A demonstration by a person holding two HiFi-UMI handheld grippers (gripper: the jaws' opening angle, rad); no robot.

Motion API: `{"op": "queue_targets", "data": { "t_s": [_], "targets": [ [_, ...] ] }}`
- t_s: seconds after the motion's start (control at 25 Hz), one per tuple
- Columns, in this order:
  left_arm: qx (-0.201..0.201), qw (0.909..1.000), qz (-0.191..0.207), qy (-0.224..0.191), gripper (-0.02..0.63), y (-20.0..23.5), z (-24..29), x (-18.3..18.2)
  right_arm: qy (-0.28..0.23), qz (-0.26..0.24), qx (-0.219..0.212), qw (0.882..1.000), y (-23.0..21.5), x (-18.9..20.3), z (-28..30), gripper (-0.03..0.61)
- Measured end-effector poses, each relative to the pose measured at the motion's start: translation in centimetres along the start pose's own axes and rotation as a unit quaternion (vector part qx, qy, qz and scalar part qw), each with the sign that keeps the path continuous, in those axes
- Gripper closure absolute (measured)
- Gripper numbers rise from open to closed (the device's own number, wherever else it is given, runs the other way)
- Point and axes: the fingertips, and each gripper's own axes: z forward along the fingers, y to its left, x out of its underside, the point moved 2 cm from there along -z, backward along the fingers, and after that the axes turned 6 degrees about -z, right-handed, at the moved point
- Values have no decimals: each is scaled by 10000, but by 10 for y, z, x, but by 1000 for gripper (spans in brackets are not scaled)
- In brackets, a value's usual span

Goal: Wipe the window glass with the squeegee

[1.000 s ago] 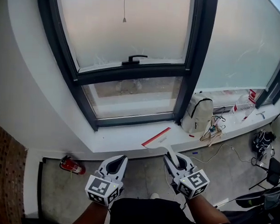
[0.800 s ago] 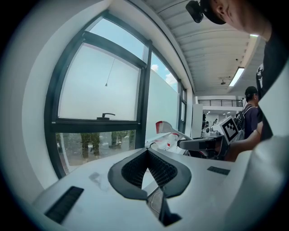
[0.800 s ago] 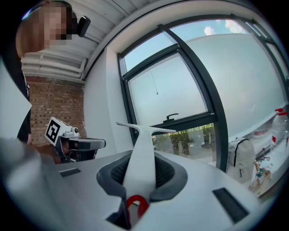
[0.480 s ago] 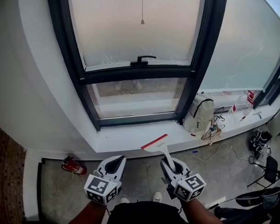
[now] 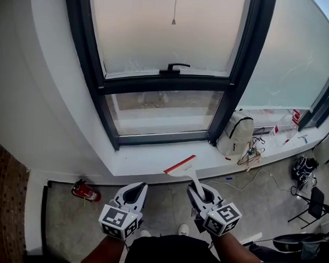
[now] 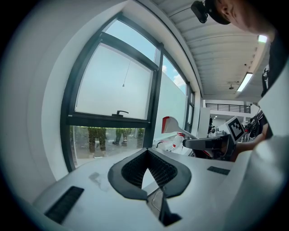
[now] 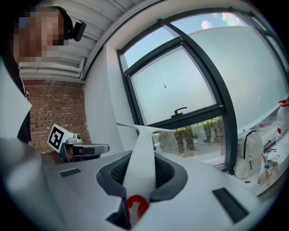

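Squeegee held just below the window, short of the glass.
The right gripper (image 5: 199, 190) is clamped on the squeegee (image 5: 180, 165) handle, with the blade up toward the window (image 5: 159, 114). The left gripper (image 5: 135, 193) is closed on nothing. A backpack (image 5: 235, 135) stands right of the window, its contents hidden.

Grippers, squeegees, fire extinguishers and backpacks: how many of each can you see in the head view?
Grippers: 2 (left gripper, right gripper)
Squeegee: 1
Fire extinguisher: 1
Backpack: 1
Total: 5
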Motion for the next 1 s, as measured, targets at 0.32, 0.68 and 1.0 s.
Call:
{"op": "queue_targets", "data": {
  "t_s": [0.32,0.68,1.0],
  "targets": [
    [-35,10000,-11,-37,614,-5,2,-1,-22,-26,11,10000,-7,-2,-3,526],
    [4,10000,38,-24,614,-8,5,0,-58,-12,11,10000,-11,-1,-4,526],
    [64,9999,124,19,614,-12,8,-2,-38,-96,43,9999,-13,-1,-6,526]
  ]
}}
